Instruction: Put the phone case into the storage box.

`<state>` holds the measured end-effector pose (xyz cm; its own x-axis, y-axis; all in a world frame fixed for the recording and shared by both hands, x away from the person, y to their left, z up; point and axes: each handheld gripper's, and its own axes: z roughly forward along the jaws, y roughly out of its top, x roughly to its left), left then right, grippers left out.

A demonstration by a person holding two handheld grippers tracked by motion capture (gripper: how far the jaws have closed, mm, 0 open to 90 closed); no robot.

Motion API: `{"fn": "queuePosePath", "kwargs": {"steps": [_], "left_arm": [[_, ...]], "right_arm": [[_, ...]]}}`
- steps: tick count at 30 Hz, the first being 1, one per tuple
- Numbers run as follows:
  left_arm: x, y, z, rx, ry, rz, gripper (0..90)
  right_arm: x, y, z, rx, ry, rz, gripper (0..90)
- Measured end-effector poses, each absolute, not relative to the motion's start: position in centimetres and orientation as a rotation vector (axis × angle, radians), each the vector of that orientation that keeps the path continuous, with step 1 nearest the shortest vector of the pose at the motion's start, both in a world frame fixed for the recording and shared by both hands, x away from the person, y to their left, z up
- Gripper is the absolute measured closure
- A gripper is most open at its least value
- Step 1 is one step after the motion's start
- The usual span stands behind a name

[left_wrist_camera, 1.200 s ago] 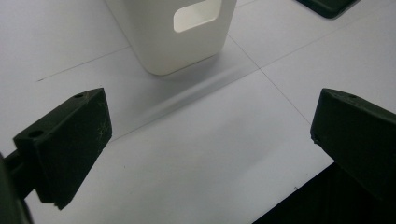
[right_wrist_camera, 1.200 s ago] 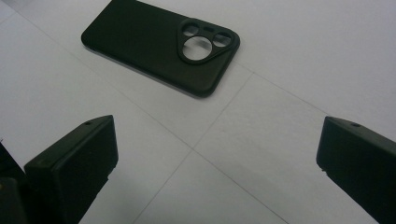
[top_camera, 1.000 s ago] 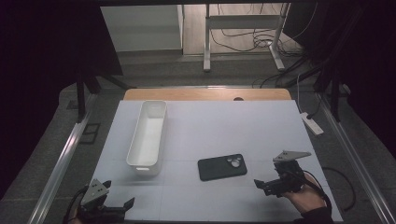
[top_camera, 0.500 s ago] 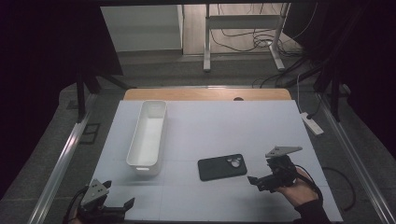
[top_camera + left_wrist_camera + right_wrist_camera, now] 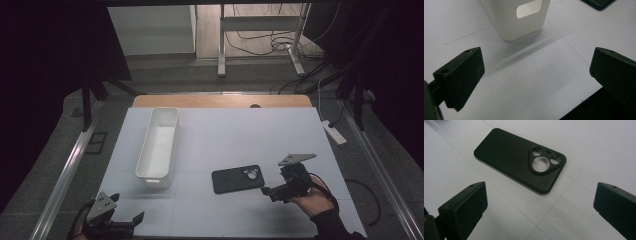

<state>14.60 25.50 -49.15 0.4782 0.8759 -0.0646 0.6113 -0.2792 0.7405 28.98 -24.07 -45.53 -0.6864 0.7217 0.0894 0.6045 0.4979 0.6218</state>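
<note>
Facing camera cutouts (image 5: 543, 160): right tool (image 5: 539, 207)

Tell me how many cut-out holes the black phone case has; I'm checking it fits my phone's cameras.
4 in the phone case, inside its raised triangular camera panel: one large round hole in the middle, two smaller round ones above, and a small slot between those.

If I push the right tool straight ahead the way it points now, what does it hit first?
Most likely the black phone case, lying flat just ahead of the open right tool, camera-cutout end nearest. Height above the table is unclear.
</note>
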Motion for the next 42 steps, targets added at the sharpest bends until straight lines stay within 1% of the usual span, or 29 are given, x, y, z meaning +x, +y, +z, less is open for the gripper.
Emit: {"fn": "queuePosePath", "kwargs": {"steps": [21,42], "left_arm": [[14.6,25.5,-49.1,2.003,1.228,0.467,0.6],[14.6,25.5,-49.2,2.005,1.226,0.467,0.8]], "right_arm": [[30.9,-21.5,-45.6,1.081,2.598,0.937,0.0],[32.7,-17.6,-46.1,1.006,2.652,0.886,0.0]]}}
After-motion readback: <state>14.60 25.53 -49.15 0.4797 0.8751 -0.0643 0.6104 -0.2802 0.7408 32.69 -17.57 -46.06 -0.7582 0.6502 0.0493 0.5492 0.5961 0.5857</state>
